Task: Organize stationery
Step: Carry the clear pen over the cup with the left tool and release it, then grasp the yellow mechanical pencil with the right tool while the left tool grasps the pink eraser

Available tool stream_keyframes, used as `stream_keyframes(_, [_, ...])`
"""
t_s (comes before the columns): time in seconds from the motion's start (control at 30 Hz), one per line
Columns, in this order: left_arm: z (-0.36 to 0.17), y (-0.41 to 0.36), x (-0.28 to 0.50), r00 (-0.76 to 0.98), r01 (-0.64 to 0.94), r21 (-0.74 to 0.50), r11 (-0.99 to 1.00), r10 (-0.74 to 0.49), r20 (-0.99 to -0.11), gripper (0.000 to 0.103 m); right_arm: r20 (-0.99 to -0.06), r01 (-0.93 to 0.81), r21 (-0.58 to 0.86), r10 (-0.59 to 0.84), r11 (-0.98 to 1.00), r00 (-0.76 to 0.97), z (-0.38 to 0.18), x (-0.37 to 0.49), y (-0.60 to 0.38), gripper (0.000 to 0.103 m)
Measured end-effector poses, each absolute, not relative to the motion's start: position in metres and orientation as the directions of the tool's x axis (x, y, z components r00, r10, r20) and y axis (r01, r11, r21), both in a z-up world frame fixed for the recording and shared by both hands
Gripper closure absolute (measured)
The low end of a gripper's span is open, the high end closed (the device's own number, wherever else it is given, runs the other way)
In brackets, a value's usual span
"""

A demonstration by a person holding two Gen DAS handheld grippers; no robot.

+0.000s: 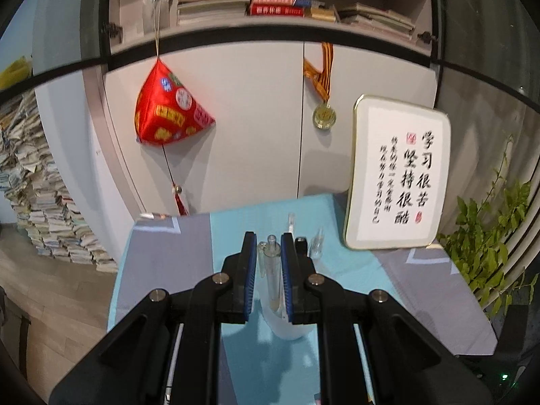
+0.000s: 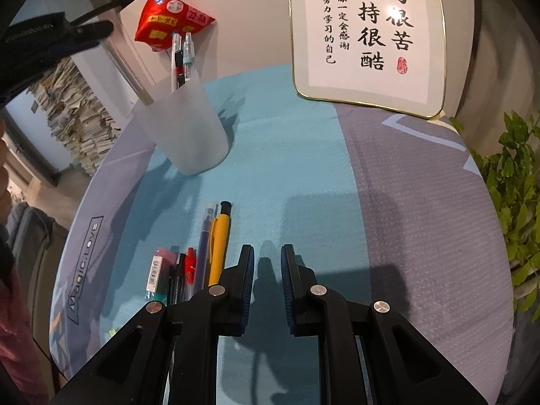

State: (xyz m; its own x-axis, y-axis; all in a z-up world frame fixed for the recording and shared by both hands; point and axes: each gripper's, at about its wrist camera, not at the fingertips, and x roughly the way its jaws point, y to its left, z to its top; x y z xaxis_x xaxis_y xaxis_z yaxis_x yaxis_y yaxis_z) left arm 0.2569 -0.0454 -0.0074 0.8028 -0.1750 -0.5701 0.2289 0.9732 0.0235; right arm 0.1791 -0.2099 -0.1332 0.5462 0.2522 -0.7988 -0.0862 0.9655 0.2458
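— Right, what does my left gripper (image 1: 268, 246) have?

— Its jaws are clamped on a clear pen (image 1: 271, 271), which stands between the blue pads with its lower end at the rim of the frosted cup (image 1: 287, 327) below. From the right wrist view I see the same pen (image 2: 126, 71) slanting down from that gripper (image 2: 101, 32) to the cup's (image 2: 184, 135) left rim; I cannot tell whether the tip has passed inside.

— And what is in the cup?

— A white pen (image 2: 174, 64) and a pale blue-grey pen (image 2: 186, 55) stand in it, tops well above the rim. The cup sits on the teal stripe of the tabletop (image 2: 303, 155), towards the back left.

— What lies loose?

— Near my right gripper (image 2: 267, 260), on its left: an eraser in a barcoded sleeve (image 2: 158, 271), a black pen (image 2: 177, 280), a red pen (image 2: 191, 266), a blue pen (image 2: 206, 236) and a yellow pen (image 2: 220, 243), side by side on the cloth.

— The right jaws?

— Apart, holding nothing, with bare teal cloth between them.

— Further right?

— A framed calligraphy panel (image 2: 368, 33) leans at the back, and green leaves (image 2: 516, 175) show beyond the edge.
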Motion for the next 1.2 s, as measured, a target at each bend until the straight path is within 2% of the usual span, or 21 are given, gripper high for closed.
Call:
stream_keyframes(0.27, [-0.024, -0.042, 0.267, 0.77, 0.22, -0.002, 0.976, -0.175, -0.614, 0.091, -0.803, -0.081, 0.249, 0.252, 0.965, 0.54, -0.135, 0.18, -0.21, 0.088])
stream_keyframes(0.8, [-0.033, -0.045, 0.267, 0.741, 0.245, -0.012, 0.969, -0.195, -0.643, 0.09, -0.811, -0.086, 0.247, 0.255, 0.965, 0.526, -0.137, 0.18, -0.206, 0.088])
stream_keyframes(0.9, [-0.033, -0.042, 0.264, 0.734, 0.25, -0.024, 0.968, -0.206, -0.647, 0.085, -0.812, -0.087, 0.244, 0.252, 0.966, 0.526, -0.137, 0.18, -0.205, 0.088])
stream_keyframes(1.07, [-0.026, -0.032, 0.25, 0.752, 0.245, -0.045, 0.968, -0.22, -0.622, 0.065, -0.816, -0.092, 0.237, 0.25, 0.967, 0.521, -0.138, 0.181, -0.202, 0.088])
stream_keyframes(1.2, [-0.022, -0.021, 0.234, 0.761, 0.237, -0.055, 0.97, -0.221, -0.61, 0.064, -0.819, -0.096, 0.235, 0.25, 0.967, 0.516, -0.139, 0.181, -0.198, 0.088])
